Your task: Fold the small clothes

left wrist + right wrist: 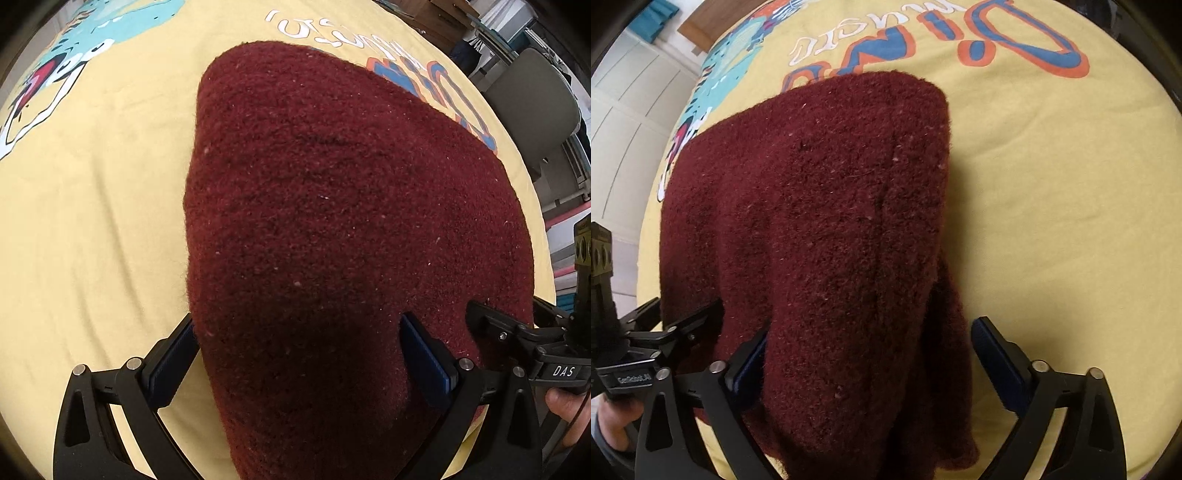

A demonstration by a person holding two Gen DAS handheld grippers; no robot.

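A dark red fuzzy knit garment (332, 221) lies folded on a yellow printed sheet (92, 229). My left gripper (297, 319) points steeply down over its near left end. The jaws stand wide, and the left pad only brushes the knit's edge. In the right wrist view the garment (820, 221) runs away from me with a fold line along its right part. My right gripper (873, 326) straddles its near right end, open, with the right finger (997, 354) standing apart from the cloth. Each view catches a finger of the other gripper (491, 321) (687, 325) at the knit's edge.
The sheet (1052, 221) carries blue-and-orange lettering (1027, 44) and a turquoise cartoon (85, 40). A grey chair (532, 107) stands beyond the bed's right edge. White cupboard doors (624, 122) are at the left. A person's hand (565, 406) holds the right tool.
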